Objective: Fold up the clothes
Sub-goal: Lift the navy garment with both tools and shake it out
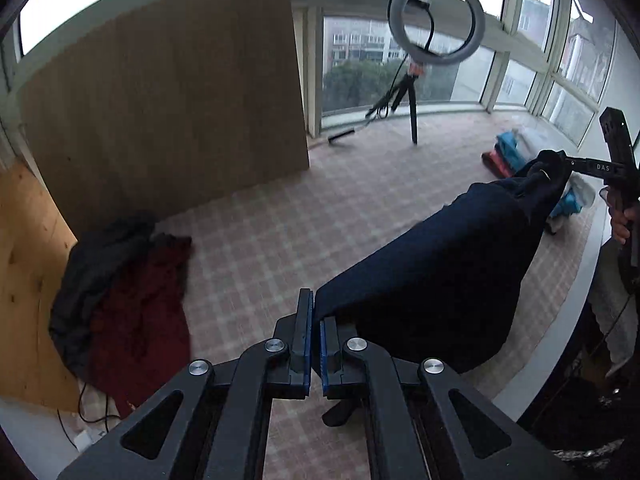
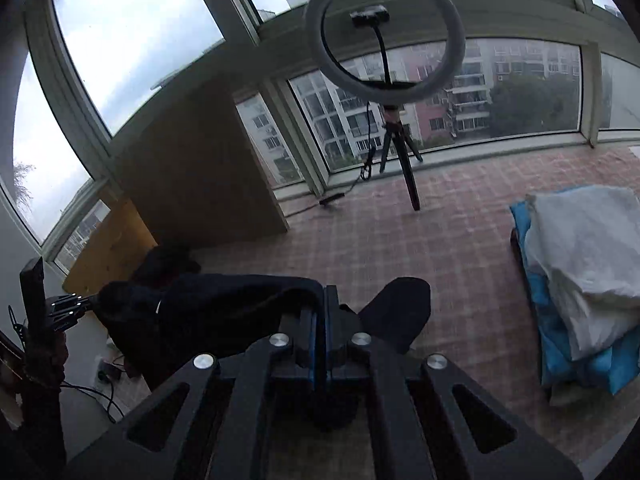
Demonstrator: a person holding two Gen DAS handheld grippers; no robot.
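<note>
Two hand-held grippers, left [image 1: 315,314] and right [image 2: 323,308], each clamp the navy garment [image 1: 432,272] stretched between them.

The lower end of the navy garment [image 1: 432,280] was hidden behind the left gripper [image 1: 316,320]. In the right wrist view its gripped edge was lost among the right gripper [image 2: 322,312] jaws. The folded stack [image 2: 580,280] was cut off by the picture's edge, and the ring light [image 1: 438,20] was blurred

Two claw-mounted fisheyes angled down over the checked table [image 1: 260,240], both facing the ring light [image 2: 384,40].
</note>
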